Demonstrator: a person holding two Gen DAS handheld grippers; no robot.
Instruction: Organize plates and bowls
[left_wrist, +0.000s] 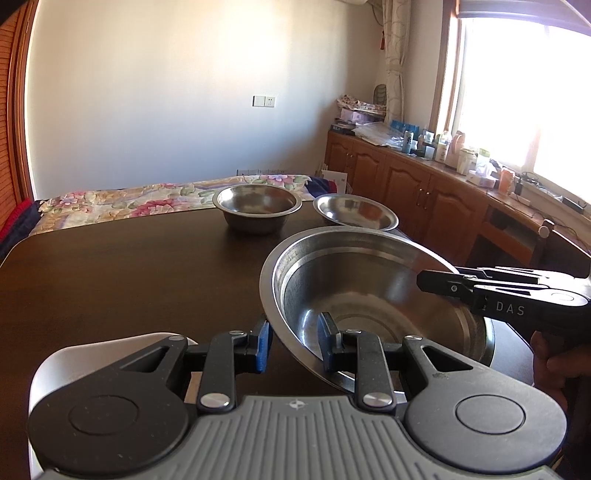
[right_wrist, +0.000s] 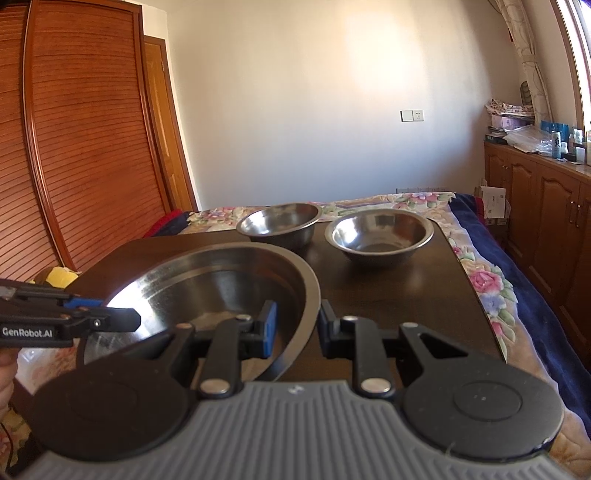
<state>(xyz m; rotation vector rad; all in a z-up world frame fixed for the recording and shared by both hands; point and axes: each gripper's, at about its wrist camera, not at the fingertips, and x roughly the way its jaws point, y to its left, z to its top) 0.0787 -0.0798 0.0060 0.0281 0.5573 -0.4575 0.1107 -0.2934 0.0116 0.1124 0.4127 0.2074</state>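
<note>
A large steel bowl (left_wrist: 369, 288) hangs tilted just above the dark table (left_wrist: 129, 280), held from two sides. My left gripper (left_wrist: 293, 345) is shut on its near-left rim, one blue pad outside and one inside. In the same view my right gripper (left_wrist: 439, 284) clamps the rim on the opposite side. From the right wrist, the large bowl (right_wrist: 221, 280) fills the lower left, with my right gripper (right_wrist: 297, 328) shut on its right rim and my left gripper (right_wrist: 125, 319) on the left rim. Two smaller steel bowls (left_wrist: 256, 206) (left_wrist: 354, 212) stand side by side at the table's far end.
Beyond the table (right_wrist: 406, 295) lies a bed with a floral cover (right_wrist: 491, 288). Wooden cabinets (left_wrist: 424, 192) with cluttered tops run under the window on the right. A slatted wooden wardrobe (right_wrist: 74, 147) stands at the left. A hand (left_wrist: 554, 365) grips the right tool.
</note>
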